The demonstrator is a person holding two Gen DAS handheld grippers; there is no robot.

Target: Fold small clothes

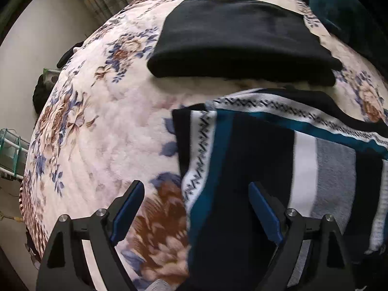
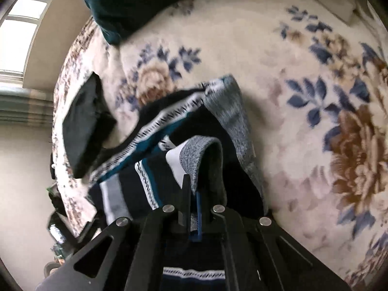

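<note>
A striped knit garment (image 1: pixel 262 160) in navy, teal, white and grey lies on the floral bedspread (image 1: pixel 101 131). My left gripper (image 1: pixel 196 194) is open just above the garment's left edge, with one finger over the bedspread and the other over the knit. My right gripper (image 2: pixel 192 189) is shut on the garment's grey edge (image 2: pixel 201 152) and holds that fold lifted above the rest of the garment (image 2: pixel 150 169). A folded black garment (image 1: pixel 237 41) lies behind it on the bed and shows at the left in the right wrist view (image 2: pixel 84 123).
A dark teal cloth (image 1: pixel 344 12) lies at the far right of the bed, also in the right wrist view (image 2: pixel 135 2). The bed's left edge drops to the floor, where a green rack (image 1: pixel 12 150) stands. A window (image 2: pixel 21 29) is at the left.
</note>
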